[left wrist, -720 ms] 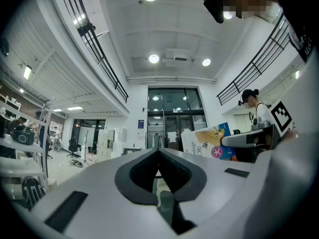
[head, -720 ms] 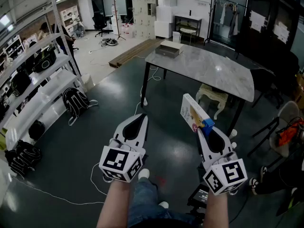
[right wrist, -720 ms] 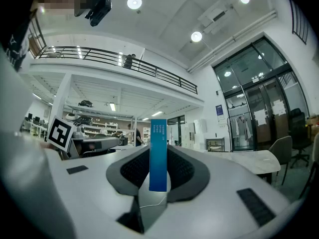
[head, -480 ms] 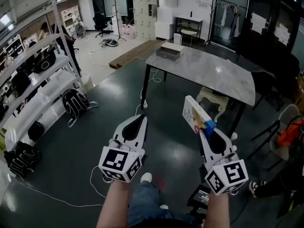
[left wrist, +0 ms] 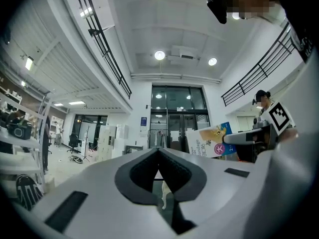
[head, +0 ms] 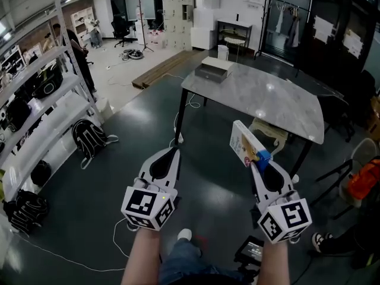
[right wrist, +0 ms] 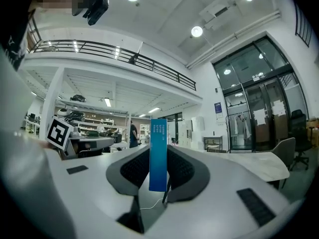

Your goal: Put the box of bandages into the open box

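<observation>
Bandage box (head: 245,144): clamped upright between the jaws of the right tongs (head: 256,158). The right gripper view shows its narrow blue edge (right wrist: 158,153) squeezed between both pads. The left tongs (head: 172,151) are clenched with the tips meeting, and nothing is between them. Both tongs are held level, side by side, out in front of the person.

Destination: a grey table (head: 261,97) stands ahead of and beyond both tongs. At its far corner, well apart from the right tongs and ahead to their left, sits what is probably the open box (head: 215,67).

Recommended handling: the grip sits near one end of the bandage box, and most of its length stands clear of the jaws, so it could pivot. Keep the clamp firm and carry it level. Cross the table, bring the right tongs above the open box, lower the bandage box inside, and only then release. The left tongs are free to steady the open box if it slides.

Limits of observation: the inside of the open box cannot be seen from this angle, so its depth and contents are unconfirmed. Neither gripper view shows it clearly. How far the pads overlap the bandage box is partly hidden by the jaws. The wide-angle views bend the room, so the gap to the table is hard to judge.
</observation>
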A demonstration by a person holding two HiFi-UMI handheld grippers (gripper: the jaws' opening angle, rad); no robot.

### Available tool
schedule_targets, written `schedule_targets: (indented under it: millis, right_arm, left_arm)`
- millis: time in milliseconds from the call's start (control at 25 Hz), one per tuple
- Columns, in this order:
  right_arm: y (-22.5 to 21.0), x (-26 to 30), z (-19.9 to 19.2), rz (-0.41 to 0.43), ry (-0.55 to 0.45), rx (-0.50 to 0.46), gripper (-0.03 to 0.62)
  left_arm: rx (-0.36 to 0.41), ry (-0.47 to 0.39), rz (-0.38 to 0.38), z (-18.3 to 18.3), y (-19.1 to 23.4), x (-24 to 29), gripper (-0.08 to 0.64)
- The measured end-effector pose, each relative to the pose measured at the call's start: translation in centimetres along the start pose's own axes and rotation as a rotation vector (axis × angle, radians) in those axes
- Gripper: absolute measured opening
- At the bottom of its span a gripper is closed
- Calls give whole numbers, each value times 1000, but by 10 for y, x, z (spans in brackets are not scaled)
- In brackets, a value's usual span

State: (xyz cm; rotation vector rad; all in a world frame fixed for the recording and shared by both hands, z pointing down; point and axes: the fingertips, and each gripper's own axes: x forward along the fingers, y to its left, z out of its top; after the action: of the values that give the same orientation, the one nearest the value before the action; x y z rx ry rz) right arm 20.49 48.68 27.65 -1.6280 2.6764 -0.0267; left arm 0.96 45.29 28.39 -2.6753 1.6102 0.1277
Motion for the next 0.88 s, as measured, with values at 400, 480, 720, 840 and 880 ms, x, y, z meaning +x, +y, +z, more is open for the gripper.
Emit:
schedule_targets:
  millis: [400, 480, 720, 840, 880]
  right_arm:
    - [-10, 104, 5, -56, -5, 12, 100]
    - [-10, 119, 5, -65, -8, 10, 100]
    - [-20, 148, 3, -88, -5, 50, 101]
    - [-20, 161, -2, -85, -2, 49, 100]
    - [-21, 166, -4, -80, -4, 47, 100]
  left_arm:
    - [1, 4, -43, 0, 87, 73, 12]
    - [6, 4, -52, 1, 101, 84, 12]
    - [-3, -3, -33, 5, 139, 105, 12]
    - [-17, -4, -19, -4, 154, 109, 12]
    - [-19, -2, -17, -7, 157, 111, 12]
